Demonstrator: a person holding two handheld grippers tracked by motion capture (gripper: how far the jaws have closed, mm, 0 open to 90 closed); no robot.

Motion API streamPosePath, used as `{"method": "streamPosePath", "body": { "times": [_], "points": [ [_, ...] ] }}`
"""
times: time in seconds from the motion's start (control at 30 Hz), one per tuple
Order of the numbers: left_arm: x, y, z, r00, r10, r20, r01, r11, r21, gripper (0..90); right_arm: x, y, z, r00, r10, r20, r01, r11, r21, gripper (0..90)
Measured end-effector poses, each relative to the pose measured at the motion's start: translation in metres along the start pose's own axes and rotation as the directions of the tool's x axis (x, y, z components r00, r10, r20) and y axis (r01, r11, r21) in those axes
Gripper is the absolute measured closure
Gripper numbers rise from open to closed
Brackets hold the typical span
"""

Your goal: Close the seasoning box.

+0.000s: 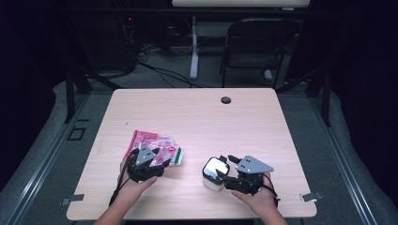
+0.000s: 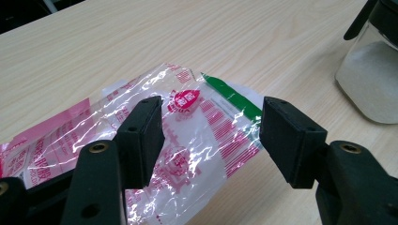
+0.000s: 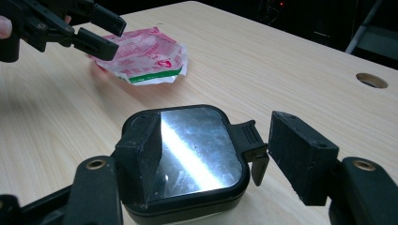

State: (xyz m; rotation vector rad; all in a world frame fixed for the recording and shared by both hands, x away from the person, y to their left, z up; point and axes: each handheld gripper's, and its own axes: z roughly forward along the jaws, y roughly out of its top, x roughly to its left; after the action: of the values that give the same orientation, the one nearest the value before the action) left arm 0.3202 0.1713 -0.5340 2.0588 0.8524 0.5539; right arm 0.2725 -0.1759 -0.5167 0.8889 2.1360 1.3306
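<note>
On the wooden tabletop, a crinkled clear plastic bag printed in pink with a green strip lies left of the middle, toward the near edge. The left gripper hovers at the bag's near side with its jaws spread; in the left gripper view the bag lies between and below the two black jaws, and neither jaw is visibly pinching it. Whether the jaw tips touch the plastic cannot be told. A small jar with pale sides and a black-rimmed, shiny square lid stands right of the bag, close to the near edge and apart from it. The right gripper sits just beside the jar with its jaws spread. In the right gripper view the jar lies low between the jaws, its lid's black latch tab pointing toward the right jaw, with a gap between them. The left jaw overlaps the lid's edge, contact unclear. A round hole sits near the tabletop's far edge.
</note>
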Motion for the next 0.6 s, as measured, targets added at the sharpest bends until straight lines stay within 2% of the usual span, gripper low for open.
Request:
{"method": "streamPosePath", "body": {
  "times": [0.13, 0.37, 0.6],
  "points": [
    [0.004, -0.001, -0.001, 0.9999, -0.006, -0.014, 0.006, 1.0, -0.003, 39.8, -0.004, 0.0, -0.001, 0.9998, 0.017, 0.012, -0.017, 1.0, -0.002, 35.1],
    [0.013, -0.003, -0.005, 0.9988, -0.033, -0.036, 0.033, 0.9994, -0.012, 39.8, -0.012, 0.001, -0.006, 0.9975, 0.058, 0.041, -0.057, 0.998, -0.036, 35.2],
    [0.023, -0.005, -0.009, 0.9963, -0.058, -0.063, 0.057, 0.9982, -0.021, 39.8, -0.025, -0.001, -0.013, 0.9854, 0.125, 0.116, -0.118, 0.991, -0.067, 35.6]
  ]
}}
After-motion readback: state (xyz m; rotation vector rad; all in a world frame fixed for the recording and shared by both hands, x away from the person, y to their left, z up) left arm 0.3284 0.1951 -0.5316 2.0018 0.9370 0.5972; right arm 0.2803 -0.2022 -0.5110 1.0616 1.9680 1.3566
